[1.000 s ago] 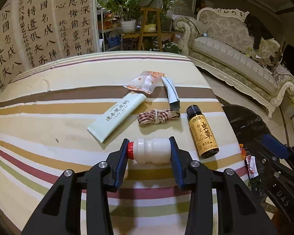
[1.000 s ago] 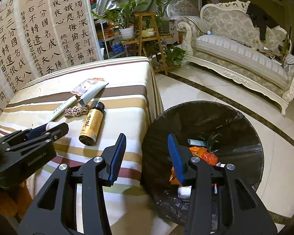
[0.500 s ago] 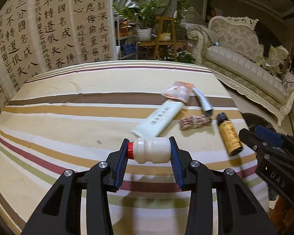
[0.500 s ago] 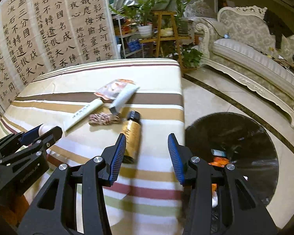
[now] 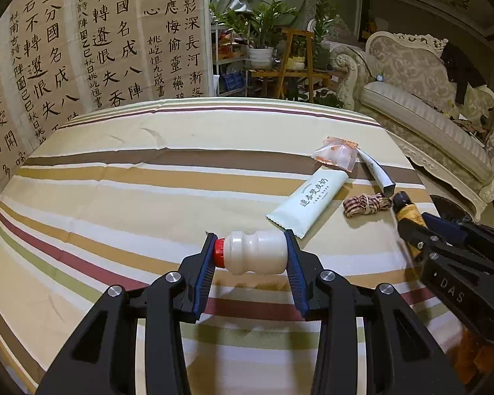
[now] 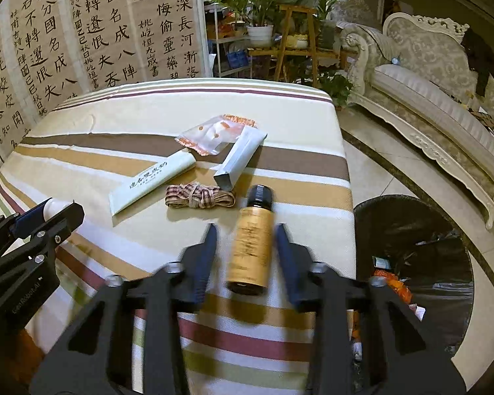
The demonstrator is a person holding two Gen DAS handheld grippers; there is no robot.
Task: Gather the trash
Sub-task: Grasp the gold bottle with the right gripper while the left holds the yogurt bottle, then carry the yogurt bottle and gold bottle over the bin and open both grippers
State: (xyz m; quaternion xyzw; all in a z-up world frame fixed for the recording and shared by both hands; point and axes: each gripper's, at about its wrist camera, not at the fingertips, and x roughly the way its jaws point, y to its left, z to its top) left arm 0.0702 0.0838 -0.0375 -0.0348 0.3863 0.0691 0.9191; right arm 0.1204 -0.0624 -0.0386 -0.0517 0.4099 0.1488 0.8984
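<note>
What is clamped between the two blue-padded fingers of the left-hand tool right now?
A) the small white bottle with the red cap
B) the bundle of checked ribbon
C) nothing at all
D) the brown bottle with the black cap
A: in the left wrist view the left gripper presses its pads on both ends of the small white bottle, red cap to one side, held above the striped tablecloth.

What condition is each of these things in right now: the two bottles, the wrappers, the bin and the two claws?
White bottle: capped, sideways, clamped in left gripper.
Brown bottle: capped, lying between right gripper's closing jaws, not yet pressed.
Long white wrapper: flat.
Clear wrapper: crumpled, empty.
Bin: open, partly filled.
</note>
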